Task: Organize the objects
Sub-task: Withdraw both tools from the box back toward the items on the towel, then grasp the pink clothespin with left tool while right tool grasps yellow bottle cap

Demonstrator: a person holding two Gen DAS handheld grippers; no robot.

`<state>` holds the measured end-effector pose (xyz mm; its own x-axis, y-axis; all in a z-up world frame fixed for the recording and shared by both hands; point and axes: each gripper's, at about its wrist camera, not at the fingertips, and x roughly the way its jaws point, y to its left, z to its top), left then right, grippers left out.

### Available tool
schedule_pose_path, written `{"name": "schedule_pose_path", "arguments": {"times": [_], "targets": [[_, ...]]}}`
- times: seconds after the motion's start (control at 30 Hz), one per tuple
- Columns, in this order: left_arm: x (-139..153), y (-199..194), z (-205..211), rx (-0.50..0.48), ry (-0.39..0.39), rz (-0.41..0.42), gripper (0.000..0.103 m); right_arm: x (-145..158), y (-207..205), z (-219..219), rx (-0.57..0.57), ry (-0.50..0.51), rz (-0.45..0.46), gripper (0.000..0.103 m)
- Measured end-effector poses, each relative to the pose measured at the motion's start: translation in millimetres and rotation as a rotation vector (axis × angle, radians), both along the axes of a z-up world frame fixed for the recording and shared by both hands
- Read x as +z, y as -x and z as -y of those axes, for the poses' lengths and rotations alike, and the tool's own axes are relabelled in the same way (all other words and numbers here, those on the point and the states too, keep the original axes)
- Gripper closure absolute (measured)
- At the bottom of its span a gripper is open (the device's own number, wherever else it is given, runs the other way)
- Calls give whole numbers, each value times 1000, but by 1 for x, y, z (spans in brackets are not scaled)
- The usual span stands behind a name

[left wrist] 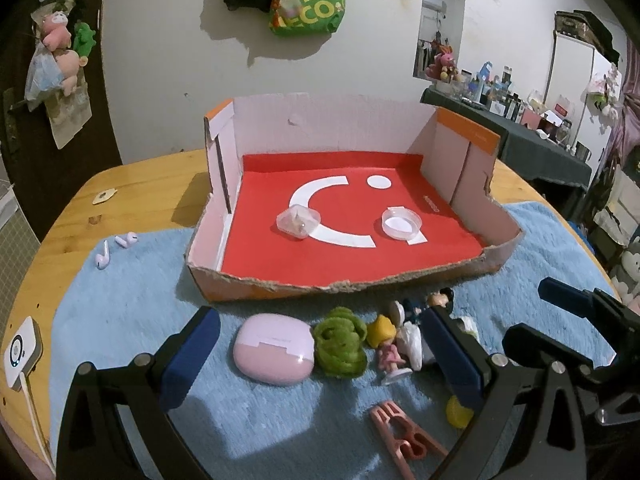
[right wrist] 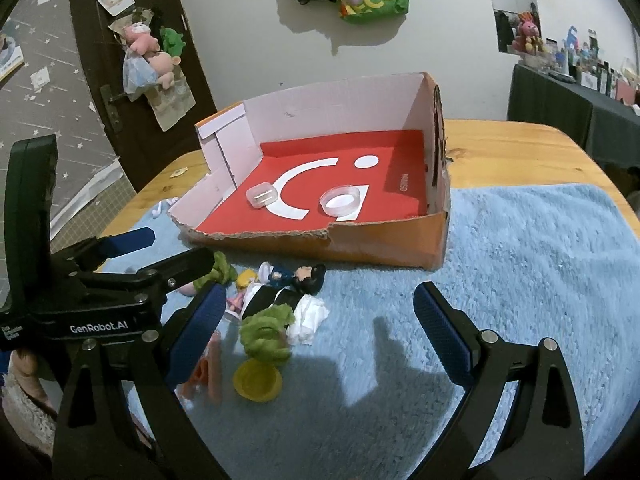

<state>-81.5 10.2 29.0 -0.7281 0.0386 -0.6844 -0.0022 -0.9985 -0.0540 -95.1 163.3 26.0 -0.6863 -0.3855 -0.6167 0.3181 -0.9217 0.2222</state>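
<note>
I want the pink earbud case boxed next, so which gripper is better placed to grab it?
Left. The left gripper is open with the pink earbud case between its fingers; the right gripper faces bare blue towel.

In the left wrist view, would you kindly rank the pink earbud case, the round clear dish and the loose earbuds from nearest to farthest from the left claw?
1. Pink earbud case, just ahead of the left claw.
2. Loose earbuds, far left on the towel.
3. Round clear dish, inside the box, right.

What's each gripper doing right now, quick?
Left gripper: open, holding nothing, around the pink earbud case.
Right gripper: open, holding nothing.
</note>
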Motion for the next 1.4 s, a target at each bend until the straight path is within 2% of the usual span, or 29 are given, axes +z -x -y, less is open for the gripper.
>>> {"name": "schedule_pose_path", "arguments": {"times": [0.53, 0.97, 1.03, 1.1, 1.13, 1.23, 1.3, 1.4], "targets": [[-11, -18, -8, -23, 4, 28, 0, -5, -19, -2, 0, -1, 19, 7], [-21, -32, -14, -47, 2, 46, 0, -11, -35, -1, -15, -61, 18, 7], [-23, -34, -14, -50, -4, 50, 0, -13, -35, -2, -15, -59, 22, 9], [-25, -36, -13, -53, -14, 55, 2, -14, -36, -3, -15, -58, 26, 19], [-26, -38, -14, -57, -22, 59, 3, -15, -36, -3, -13, -56, 30, 21], [-30, -42, -16, -75, -31, 72, 8, -17, -37, -4, -3, -53, 39, 24], [-33, -45, -19, -83, -24, 79, 13, -19, -39, -3, 5, -51, 43, 32], [-37, -49, -23, -96, -23, 86, 17, -20, -42, -2, 23, -50, 50, 37]]}}
